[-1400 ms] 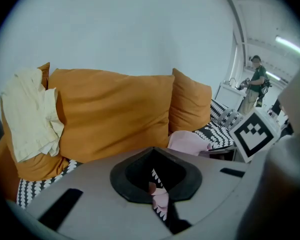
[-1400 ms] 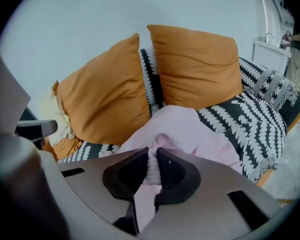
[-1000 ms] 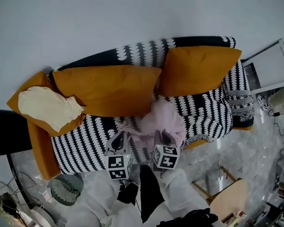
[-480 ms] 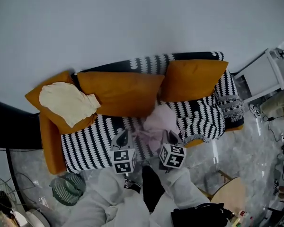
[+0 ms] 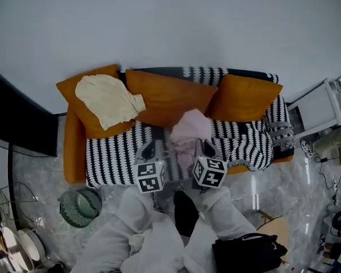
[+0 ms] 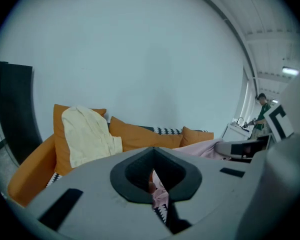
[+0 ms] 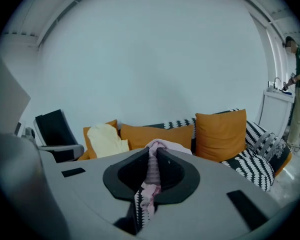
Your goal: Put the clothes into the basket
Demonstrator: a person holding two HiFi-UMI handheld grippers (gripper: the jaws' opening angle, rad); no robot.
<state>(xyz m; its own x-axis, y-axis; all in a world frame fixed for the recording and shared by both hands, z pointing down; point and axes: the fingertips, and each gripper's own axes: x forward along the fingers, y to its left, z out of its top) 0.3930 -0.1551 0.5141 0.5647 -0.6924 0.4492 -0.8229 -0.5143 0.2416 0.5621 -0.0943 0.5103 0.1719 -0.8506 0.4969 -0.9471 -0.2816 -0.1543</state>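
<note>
Both the left gripper (image 5: 149,151) and the right gripper (image 5: 206,150) are closed tight on the pink garment (image 5: 190,131), held over the striped sofa (image 5: 111,161). Pickup is judged done; a carry to the green basket (image 5: 79,207), near left on the floor, is needed next.

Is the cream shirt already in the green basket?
No: the cream shirt lies on an orange cushion on the sofa, and the basket stands on the floor apart from it.

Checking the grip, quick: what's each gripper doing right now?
Left gripper: closed on the pink garment.
Right gripper: closed on the same pink garment.
</note>
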